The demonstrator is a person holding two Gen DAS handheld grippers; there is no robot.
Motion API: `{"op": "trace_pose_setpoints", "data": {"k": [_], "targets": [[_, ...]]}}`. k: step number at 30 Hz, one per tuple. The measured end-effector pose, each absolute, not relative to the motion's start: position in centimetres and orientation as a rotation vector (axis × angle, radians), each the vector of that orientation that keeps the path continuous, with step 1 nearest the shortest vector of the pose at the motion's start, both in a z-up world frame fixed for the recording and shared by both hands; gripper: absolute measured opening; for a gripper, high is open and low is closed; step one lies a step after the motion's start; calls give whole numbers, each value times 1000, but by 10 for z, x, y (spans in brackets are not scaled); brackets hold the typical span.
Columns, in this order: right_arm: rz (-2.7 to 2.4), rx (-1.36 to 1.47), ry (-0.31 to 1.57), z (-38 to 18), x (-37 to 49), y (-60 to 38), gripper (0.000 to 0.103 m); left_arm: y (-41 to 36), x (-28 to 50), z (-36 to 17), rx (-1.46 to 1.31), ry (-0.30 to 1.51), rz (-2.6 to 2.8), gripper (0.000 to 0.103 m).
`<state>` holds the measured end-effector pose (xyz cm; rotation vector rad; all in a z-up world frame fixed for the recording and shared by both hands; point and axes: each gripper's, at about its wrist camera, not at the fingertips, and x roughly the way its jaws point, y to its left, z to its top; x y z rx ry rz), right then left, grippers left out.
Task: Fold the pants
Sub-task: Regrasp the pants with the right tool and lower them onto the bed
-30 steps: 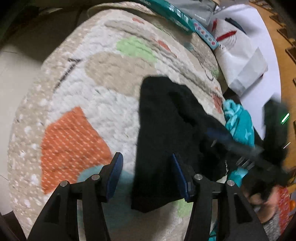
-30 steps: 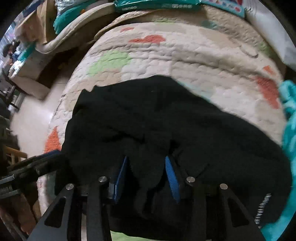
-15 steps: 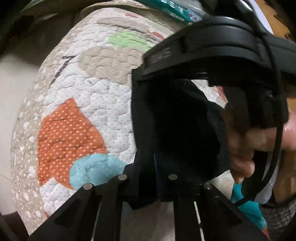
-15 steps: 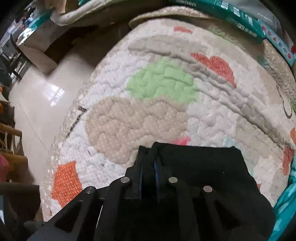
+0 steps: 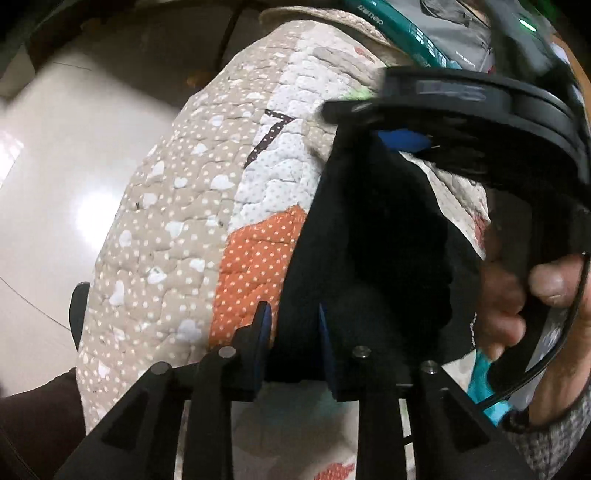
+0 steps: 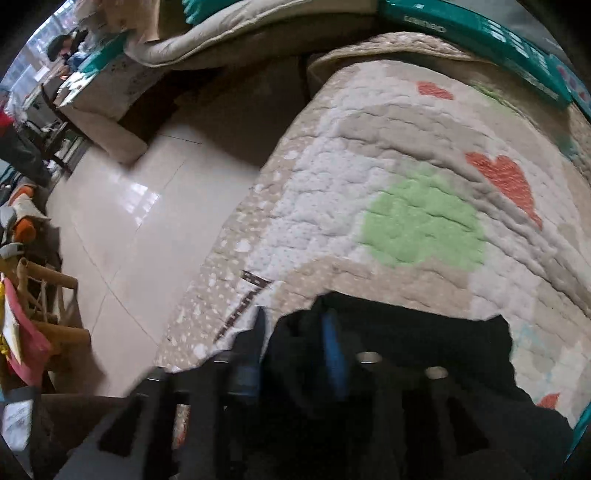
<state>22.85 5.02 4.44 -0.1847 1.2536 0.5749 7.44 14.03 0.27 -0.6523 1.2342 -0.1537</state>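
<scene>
The black pants (image 5: 373, 251) lie on a quilted mat (image 5: 166, 236) with coloured patches. My left gripper (image 5: 293, 332) is shut on the near edge of the pants, with black cloth between its blue pads. My right gripper (image 5: 402, 138) shows in the left wrist view at the far end of the pants, held by a hand (image 5: 524, 295). In the right wrist view the right gripper (image 6: 293, 334) is shut on a fold of the pants (image 6: 406, 343), near the mat's left edge.
Pale tiled floor (image 6: 122, 229) lies left of the mat. A teal box (image 6: 480, 33) lies along the mat's far edge. A beige cushion (image 6: 221, 40) and a wooden chair (image 6: 44, 306) stand beyond the floor. A teal cloth (image 5: 484, 373) lies right of the pants.
Both grippers have closed on the pants and carried the cloth leftward toward the mat's left edge. The pants are now bunched narrower between the two grippers.
</scene>
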Motion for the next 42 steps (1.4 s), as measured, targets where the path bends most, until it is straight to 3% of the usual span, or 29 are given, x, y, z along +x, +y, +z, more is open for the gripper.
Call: {"op": "trace_pose_setpoints", "data": {"k": [4,8,12,16,17,22,25,32,33,34,42], "targets": [[498,-90,1135,82,225,0,46,157,65,6,-699,1241,-147,32],[412,-168,1071,102,186,-48,46,170,58,14,-723,1173,-84,42],[383,-140,1084,86,151,-70,46,169,66,25,-664,1105,-37,43],[240,-230,1146,33,130,-88,46,139,70,37,-531,1038,-13,44],[222,-245,1130,28,125,-95,53,133,71,40,-491,1019,-10,44],[162,-134,1009,58,99,-122,58,124,81,50,-449,987,7,48],[290,-48,970,80,100,-117,47,129,86,47,-495,998,19,48],[349,-163,1126,49,134,-55,46,138,86,42,-503,1007,56,48],[348,-195,1115,48,132,-49,23,139,86,42,-510,1009,54,48],[339,-194,1122,47,132,-50,7,139,86,41,-513,1011,51,48],[191,31,1102,63,134,-106,12,129,86,46,-475,1003,30,48]]}}
